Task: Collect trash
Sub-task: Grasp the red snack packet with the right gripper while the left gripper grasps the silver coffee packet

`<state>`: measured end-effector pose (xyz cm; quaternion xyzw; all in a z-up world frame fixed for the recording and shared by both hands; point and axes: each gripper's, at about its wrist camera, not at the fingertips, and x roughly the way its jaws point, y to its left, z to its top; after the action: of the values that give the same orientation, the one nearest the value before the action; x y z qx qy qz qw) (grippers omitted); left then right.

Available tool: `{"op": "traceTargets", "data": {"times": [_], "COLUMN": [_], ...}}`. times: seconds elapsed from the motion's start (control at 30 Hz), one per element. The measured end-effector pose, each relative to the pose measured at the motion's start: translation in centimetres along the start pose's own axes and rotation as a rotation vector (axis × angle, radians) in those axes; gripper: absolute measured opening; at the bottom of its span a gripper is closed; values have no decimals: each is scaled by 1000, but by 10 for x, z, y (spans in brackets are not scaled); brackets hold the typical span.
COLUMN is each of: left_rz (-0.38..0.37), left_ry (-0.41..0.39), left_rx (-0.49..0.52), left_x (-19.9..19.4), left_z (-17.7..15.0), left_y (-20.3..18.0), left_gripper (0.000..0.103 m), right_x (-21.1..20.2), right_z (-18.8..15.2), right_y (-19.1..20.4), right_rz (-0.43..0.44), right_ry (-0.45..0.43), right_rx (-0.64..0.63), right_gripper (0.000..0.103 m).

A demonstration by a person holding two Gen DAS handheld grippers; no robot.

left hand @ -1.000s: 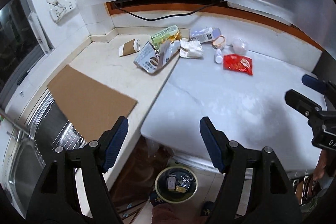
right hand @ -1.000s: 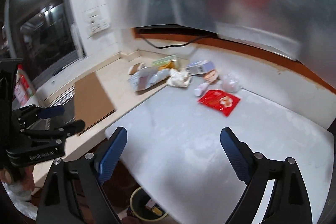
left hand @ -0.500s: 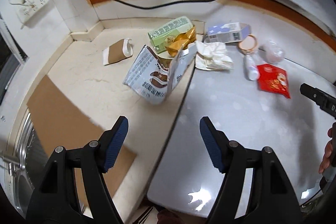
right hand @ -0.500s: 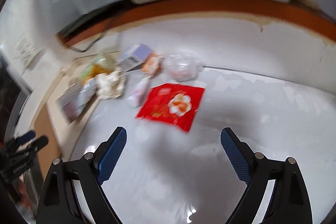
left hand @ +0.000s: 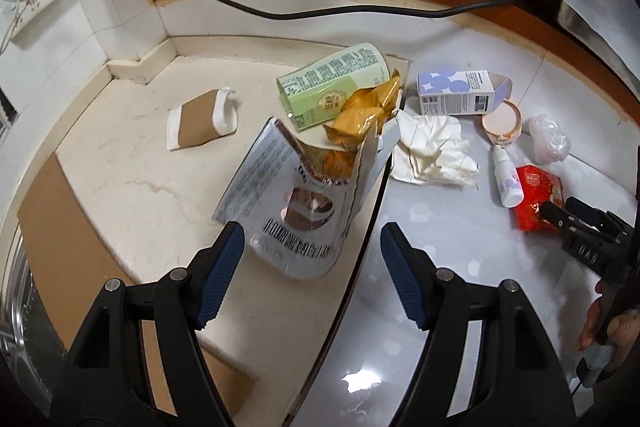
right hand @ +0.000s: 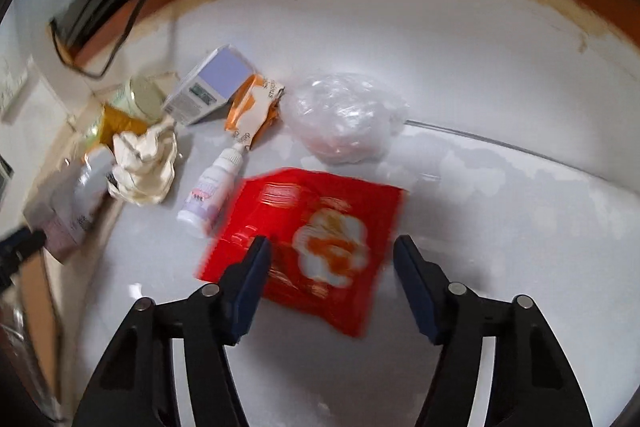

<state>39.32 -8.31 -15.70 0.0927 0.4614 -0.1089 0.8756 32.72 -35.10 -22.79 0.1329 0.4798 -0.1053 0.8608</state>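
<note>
Straddling red packet (right hand: 320, 247), right hand-held gripper (right hand: 332, 255) wide; left hand-held gripper (left hand: 312, 247) wide near silver bag (left hand: 292, 211); dropper bottle (right hand: 212, 191) beside packet.

A scatter of trash lies toward the back of a worktop (left hand: 120, 179). A torn silver snack bag (left hand: 296, 203) stands crumpled at the seam between the beige and white sections. Behind it lie a green carton (left hand: 332, 87) on its side and a gold wrapper (left hand: 368, 111). A flattened paper cup (left hand: 202, 119) lies toward the back left corner. On the white section: a crumpled tissue (left hand: 432, 151), a lilac box (left hand: 460, 93), a small white bottle (right hand: 212, 187) on its side, a clear plastic wad (right hand: 344, 117), and a flat red packet (right hand: 316, 239).
</note>
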Motion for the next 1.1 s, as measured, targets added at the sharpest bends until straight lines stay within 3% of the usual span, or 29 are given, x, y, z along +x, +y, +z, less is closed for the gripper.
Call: {"op": "traceTargets", "data": {"times": [0.1,0.17,0.2,0.3,0.37,0.47,0.83,1.1], "left_rz": [7,5,5,-7,-34,-68,-104,-183], "left_ry": [1,15,22,49,80,112,25,-25], "left_rx": [21,34,38,43,31,10,-20,-100], "left_x": [7,14,18,29,38,47,6,-72], "left_z": [4,5,5,5,4,0,-23,-48], "left_y": [-5,-9,-10,-14,-15,-15,-16,-11], "left_gripper": [68,68,68,53,28,4,2,2], "right_x": [1,1,1,1,0,-4,-82,-151], "right_z": [-6,-7,-7,-8,-9,-14,-48,-69], "right_y": [12,11,9,1,-1,3,-1,2], "right_rz": [-55,-58,-54,19,44,60,197,272], "right_ry": [-16,-27,-29,-20,-17,-23,-109,-172], "right_rx": [-58,-59,-52,-12,-1,-6,82,65], "right_gripper": [48,36,25,5,4,3,2,2]}}
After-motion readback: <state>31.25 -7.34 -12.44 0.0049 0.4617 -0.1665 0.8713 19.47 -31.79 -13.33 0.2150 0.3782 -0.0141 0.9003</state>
